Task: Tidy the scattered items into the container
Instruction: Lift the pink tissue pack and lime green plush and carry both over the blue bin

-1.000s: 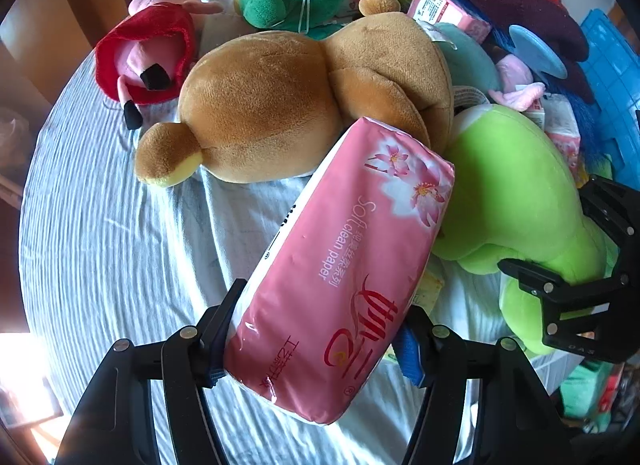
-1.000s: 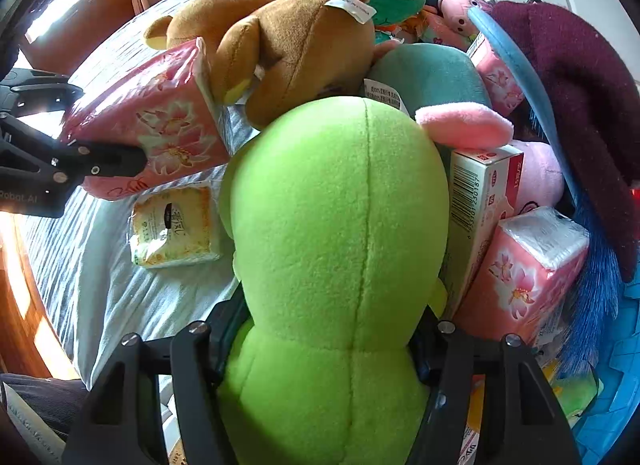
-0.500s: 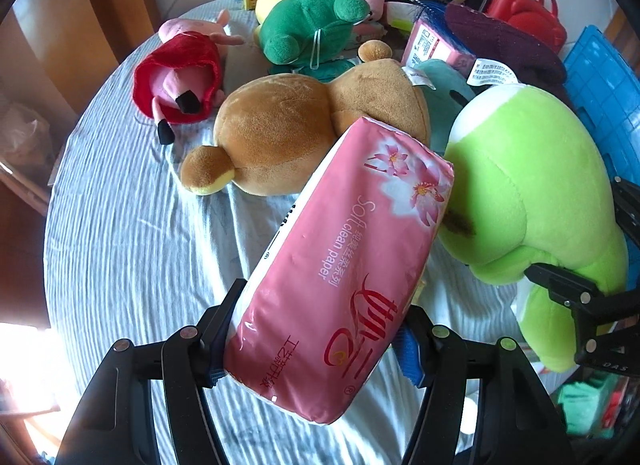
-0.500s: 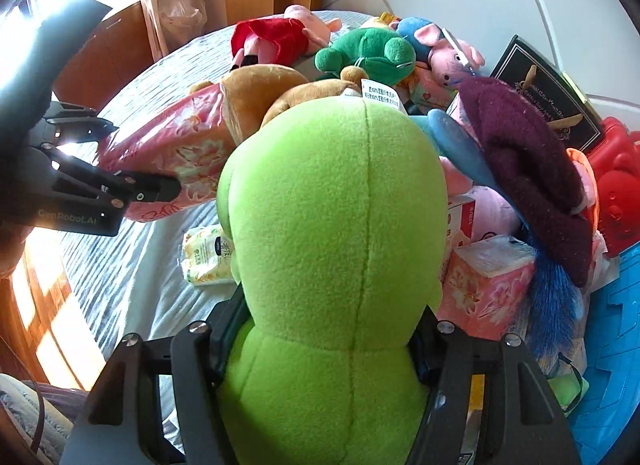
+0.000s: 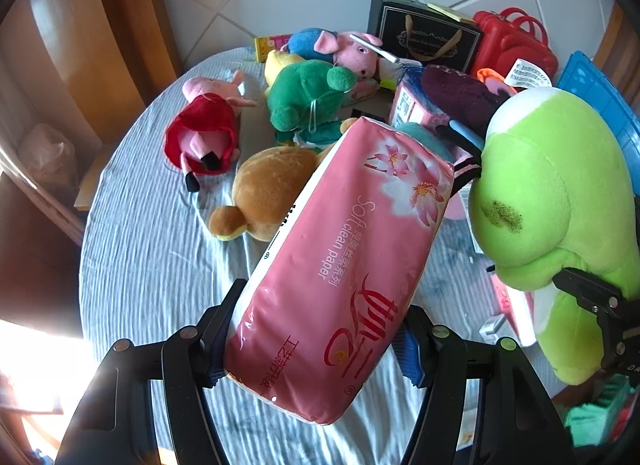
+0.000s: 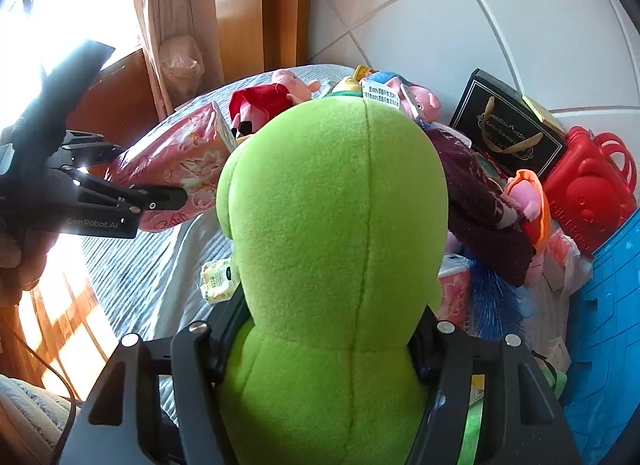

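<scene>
My left gripper point(image 5: 316, 345) is shut on a pink tissue pack point(image 5: 344, 261), held up above the round table point(image 5: 152, 265). The same pack point(image 6: 180, 169) shows at the left of the right wrist view, clamped in the left gripper point(image 6: 160, 197). My right gripper point(image 6: 324, 341) is shut on a lime-green plush toy point(image 6: 336, 225), which fills most of that view. In the left wrist view the green plush point(image 5: 556, 201) hangs at the right with a black finger point(image 5: 592, 297) across it. A blue crate point(image 6: 608, 305) stands at the right edge.
On the table lie a brown bear plush point(image 5: 272, 189), a red-dressed pig plush point(image 5: 204, 133), a dark green plush point(image 5: 308, 93), a pink pig plush point(image 5: 352, 53) and a maroon cloth point(image 5: 460, 101). A black gift bag point(image 5: 424, 37) and a red plastic case point(image 5: 512, 49) stand against the tiled wall.
Both grippers have risen with their loads; the table and its clutter look smaller and farther below. The green plush has come clear off the pile. Both grips are unchanged.
</scene>
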A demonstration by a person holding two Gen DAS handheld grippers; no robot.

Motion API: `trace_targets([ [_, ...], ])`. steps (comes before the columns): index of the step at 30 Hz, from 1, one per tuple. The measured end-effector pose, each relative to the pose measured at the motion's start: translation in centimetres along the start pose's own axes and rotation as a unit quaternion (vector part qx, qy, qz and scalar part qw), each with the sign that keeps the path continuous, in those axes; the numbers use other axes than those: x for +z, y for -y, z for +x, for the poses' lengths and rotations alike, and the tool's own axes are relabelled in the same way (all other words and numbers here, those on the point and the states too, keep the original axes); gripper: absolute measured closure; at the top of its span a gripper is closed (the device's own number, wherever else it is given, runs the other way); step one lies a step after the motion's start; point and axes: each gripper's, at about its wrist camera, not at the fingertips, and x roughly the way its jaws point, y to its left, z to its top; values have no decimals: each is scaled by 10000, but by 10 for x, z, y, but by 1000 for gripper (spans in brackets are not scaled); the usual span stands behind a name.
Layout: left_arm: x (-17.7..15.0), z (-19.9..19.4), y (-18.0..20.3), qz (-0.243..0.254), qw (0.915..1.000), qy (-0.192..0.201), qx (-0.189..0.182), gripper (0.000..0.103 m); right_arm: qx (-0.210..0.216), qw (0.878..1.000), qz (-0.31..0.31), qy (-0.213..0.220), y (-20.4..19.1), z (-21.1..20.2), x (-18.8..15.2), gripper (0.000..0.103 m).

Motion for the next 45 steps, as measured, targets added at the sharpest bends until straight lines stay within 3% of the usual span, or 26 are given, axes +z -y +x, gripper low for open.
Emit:
trace_targets([
  [14,27,-51,56,24,9986,531,78,38,7,9981,117,611,44,-75,-6,40],
  [28,59,-103,136,194,9948,1002,-42,38,-230,9917,601,1111,131,-156,-30,40],
  [34,83,-117,185,425,9916,1209,-165,38,-476,9854,895,1367,179,-196,-49,39],
  [45,122,-130,312,1085,9806,1493,-659,38,-1077,9723,1426,1506,263,-263,-103,39],
])
